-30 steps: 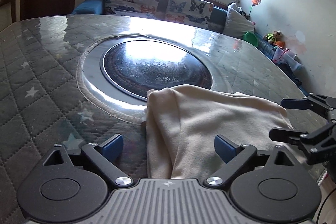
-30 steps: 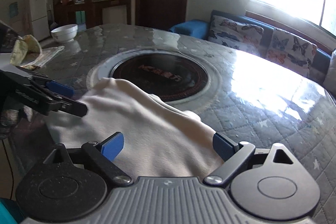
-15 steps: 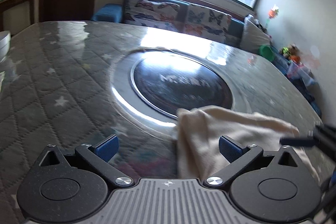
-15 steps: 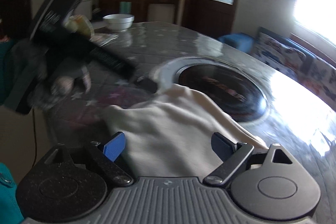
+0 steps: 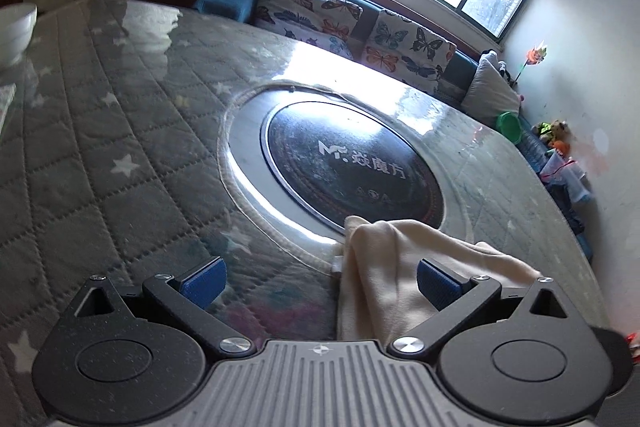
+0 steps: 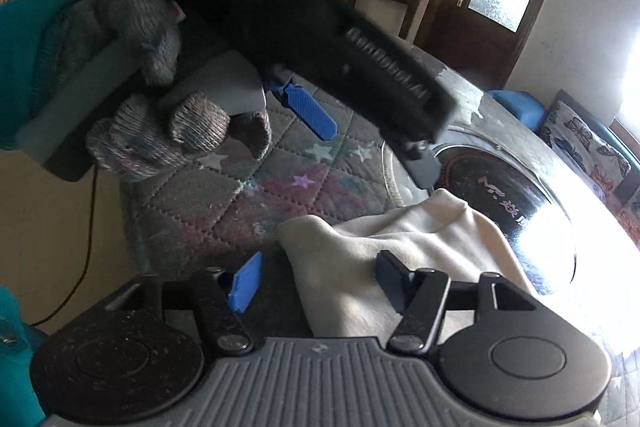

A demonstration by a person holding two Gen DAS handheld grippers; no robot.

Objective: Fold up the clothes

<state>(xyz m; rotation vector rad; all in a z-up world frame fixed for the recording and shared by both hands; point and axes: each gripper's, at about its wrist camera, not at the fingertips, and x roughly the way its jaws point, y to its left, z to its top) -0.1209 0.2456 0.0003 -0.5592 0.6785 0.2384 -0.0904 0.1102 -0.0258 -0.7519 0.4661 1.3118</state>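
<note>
Two hand-held grippers spread: left (image 5: 318, 285), right (image 6: 318, 281) | cooktop (image 5: 352, 163) reads "M"

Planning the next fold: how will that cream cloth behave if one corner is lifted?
The cream cloth is probably floppy: it lies in soft wrinkles and humps. Likely light, thin at its edges. It may slide on the glossy table cover.

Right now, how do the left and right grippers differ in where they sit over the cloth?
The left gripper hangs mostly over bare table, with the cream cloth reaching only its right finger. The right gripper has cloth filling more of its gap. Both are open, gripping nothing.
</note>
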